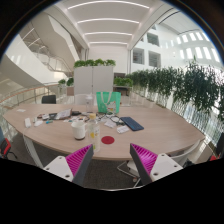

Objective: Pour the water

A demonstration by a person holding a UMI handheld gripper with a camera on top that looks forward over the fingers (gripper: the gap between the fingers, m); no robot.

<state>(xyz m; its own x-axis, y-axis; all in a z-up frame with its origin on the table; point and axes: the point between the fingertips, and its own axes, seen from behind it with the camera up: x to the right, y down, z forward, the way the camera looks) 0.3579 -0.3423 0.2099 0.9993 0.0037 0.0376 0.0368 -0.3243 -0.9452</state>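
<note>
The gripper (108,160) hangs above the near edge of a long oval wooden table (150,133), its two fingers spread wide with nothing between them; the magenta pads (74,160) show at the bottom of the frame. Beyond the fingers, near the middle of the frame, a white cup (78,128) stands upright on the table, and just to its right a clear bottle (92,124) with yellowish contents also stands upright. Behind them, toward the table's far side, is a teal green pitcher (107,101). A dark blue notebook (131,124) lies flat to the right of the bottle. Green plants (195,88) line the right of the frame beside tall windows.
</note>
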